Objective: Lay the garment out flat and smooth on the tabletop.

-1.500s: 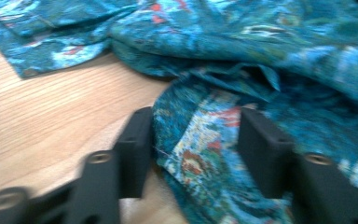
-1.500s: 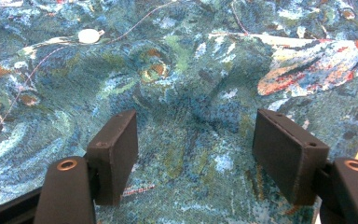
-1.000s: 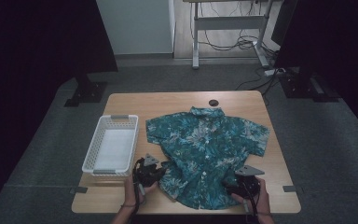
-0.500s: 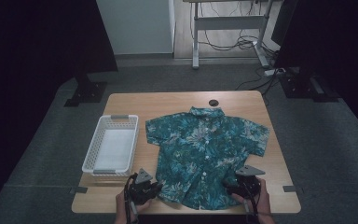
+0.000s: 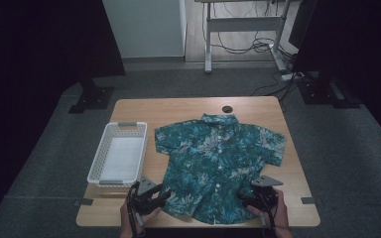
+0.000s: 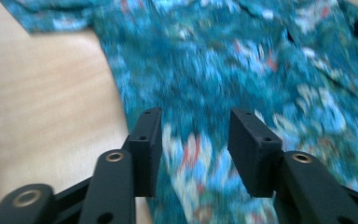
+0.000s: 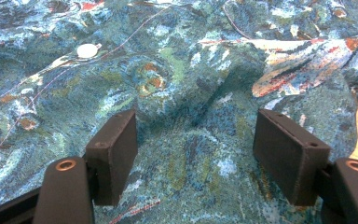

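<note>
Where the leaf-printed woven shirt [image 5: 218,163] lies flat on pale wood, the left gripper [image 6: 193,140], just opening, and the right gripper [image 7: 196,154] both stand spread over its hem.

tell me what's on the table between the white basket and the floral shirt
Nothing: in the high view a narrow strip of bare wooden table separates the white basket from the floral shirt.

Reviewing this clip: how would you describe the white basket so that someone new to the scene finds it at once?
Start at the wooden table and find the teal floral shirt spread across its middle. The white basket sits just left of it, the one rigid, slotted-walled thing there, unlike the small dark disc beyond the collar.
</note>
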The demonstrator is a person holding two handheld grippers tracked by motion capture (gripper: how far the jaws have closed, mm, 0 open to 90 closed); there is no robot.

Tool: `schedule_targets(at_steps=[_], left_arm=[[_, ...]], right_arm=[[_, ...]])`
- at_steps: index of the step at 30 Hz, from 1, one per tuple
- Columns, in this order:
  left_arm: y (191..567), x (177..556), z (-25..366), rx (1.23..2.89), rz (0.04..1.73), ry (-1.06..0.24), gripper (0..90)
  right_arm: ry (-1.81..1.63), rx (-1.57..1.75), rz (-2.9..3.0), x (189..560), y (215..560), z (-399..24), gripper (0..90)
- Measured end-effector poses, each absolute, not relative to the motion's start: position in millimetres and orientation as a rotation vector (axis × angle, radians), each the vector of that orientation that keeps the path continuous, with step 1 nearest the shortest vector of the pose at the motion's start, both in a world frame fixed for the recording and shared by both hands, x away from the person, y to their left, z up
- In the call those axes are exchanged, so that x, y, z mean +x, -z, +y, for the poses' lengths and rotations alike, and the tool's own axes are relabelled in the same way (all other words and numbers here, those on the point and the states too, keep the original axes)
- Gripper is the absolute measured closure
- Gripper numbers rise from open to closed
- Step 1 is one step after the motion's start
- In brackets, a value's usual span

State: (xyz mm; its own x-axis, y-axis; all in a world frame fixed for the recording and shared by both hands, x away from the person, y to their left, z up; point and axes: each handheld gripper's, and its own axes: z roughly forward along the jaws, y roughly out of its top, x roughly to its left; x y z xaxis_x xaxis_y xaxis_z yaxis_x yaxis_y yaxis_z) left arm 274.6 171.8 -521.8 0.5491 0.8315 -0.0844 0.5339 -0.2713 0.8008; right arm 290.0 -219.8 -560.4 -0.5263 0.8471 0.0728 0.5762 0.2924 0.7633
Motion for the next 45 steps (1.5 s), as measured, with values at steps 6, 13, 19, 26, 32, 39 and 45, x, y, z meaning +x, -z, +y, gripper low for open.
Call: schedule_targets(at_steps=[6,13,19,26,32,39,45], left_arm=[[532.5,303.4,151.5,1.979,1.117,-0.411,48.0],[549.4,317.3,132.6,2.033,1.123,-0.381,48.2],[552.3,322.4,134.0,2.022,1.129,-0.406,47.4],[554.8,316.7,129.0,2.060,1.082,-0.492,46.5],[556.0,312.7,130.3,2.061,1.071,-0.516,48.1],[554.7,304.8,137.3,2.052,1.096,-0.519,65.0],[553.3,289.0,140.5,2.066,1.103,-0.512,74.2]], right_arm=[[-1.098,1.295,2.226,290.2,559.9,-221.9,27.6],[-1.137,1.352,2.168,286.0,552.7,-239.9,27.9],[-1.116,1.424,2.123,276.2,552.3,-258.9,28.3],[-1.065,1.454,2.113,269.8,556.6,-266.3,31.8],[-0.951,1.385,2.124,268.6,557.3,-255.6,49.1],[-0.956,1.387,2.151,265.6,553.5,-257.0,83.7],[-1.004,1.380,2.196,256.8,551.2,-260.8,87.7]])
